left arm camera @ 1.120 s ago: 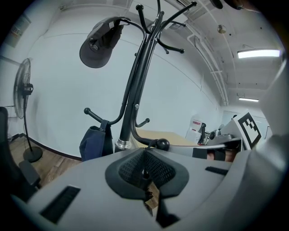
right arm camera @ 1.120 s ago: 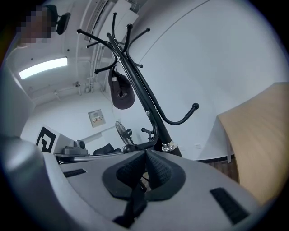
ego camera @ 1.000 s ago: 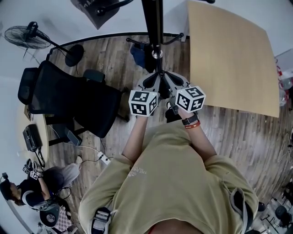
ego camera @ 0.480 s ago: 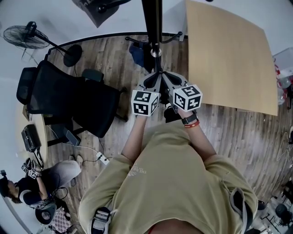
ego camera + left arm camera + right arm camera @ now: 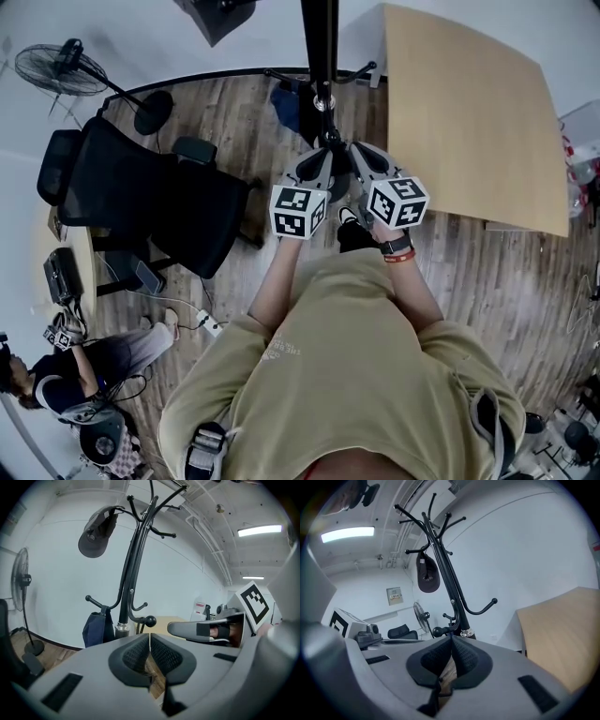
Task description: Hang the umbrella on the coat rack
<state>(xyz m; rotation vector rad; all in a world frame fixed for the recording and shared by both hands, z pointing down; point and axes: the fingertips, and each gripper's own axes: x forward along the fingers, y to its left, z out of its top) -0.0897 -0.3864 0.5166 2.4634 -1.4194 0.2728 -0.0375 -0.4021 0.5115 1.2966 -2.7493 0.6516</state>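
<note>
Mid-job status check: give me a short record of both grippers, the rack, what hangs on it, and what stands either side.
left gripper: jaws together, nothing between them
right gripper: jaws together, nothing between them
coat rack: upright, just ahead of both grippers
cap: hangs on an upper hook
dark blue item: hangs from a low hook; may be the umbrella, cannot tell
table: right of the rack
office chair: left of the rack
</note>
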